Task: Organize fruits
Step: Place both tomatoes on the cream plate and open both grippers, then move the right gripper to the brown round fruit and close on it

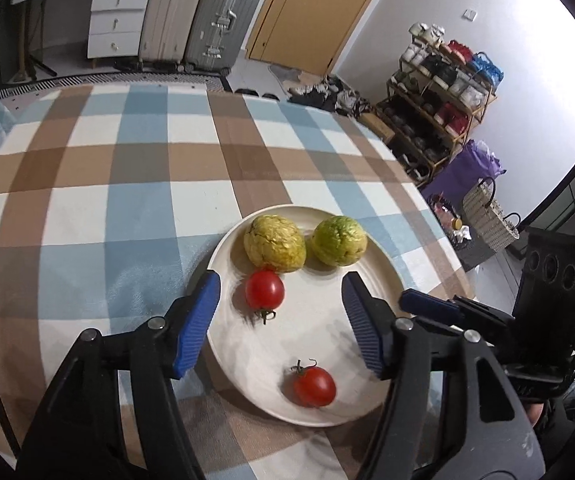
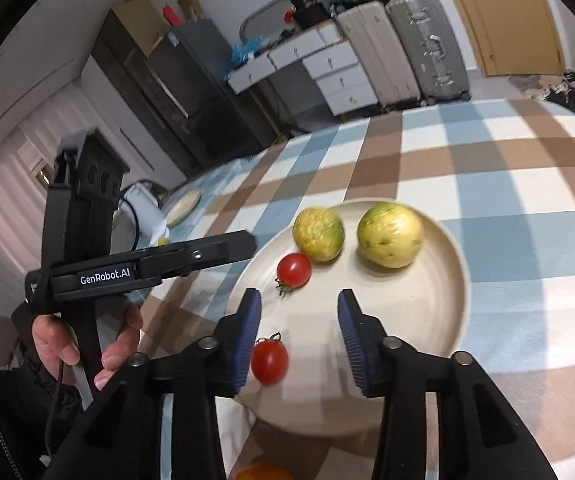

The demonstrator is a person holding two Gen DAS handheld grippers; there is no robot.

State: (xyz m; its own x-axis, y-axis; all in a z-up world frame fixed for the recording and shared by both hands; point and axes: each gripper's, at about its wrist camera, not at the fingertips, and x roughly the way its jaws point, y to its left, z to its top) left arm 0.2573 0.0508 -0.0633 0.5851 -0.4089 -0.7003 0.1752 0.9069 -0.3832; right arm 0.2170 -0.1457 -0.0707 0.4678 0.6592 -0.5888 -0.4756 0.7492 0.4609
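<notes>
Under both claws: checked-cloth bench [image 1: 87,184], suitcases [image 1: 203,16] and door [image 1: 311,8] beyond. Left claw [image 1: 281,320] and right claw [image 2: 299,336] tilted down, open, empty, above plate [image 1: 371,396] holding two tomatoes [image 1: 264,290], two guavas [image 1: 274,249].

Two yellow-green guavas [image 1: 274,243] [image 1: 339,241] and two red tomatoes [image 1: 265,290] [image 1: 314,386] are lying on a cream plate [image 1: 383,264].

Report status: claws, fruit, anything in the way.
Left claw and right claw open, empty, over the plate. Two tomatoes and two guavas plated. Nothing blocking.
</notes>
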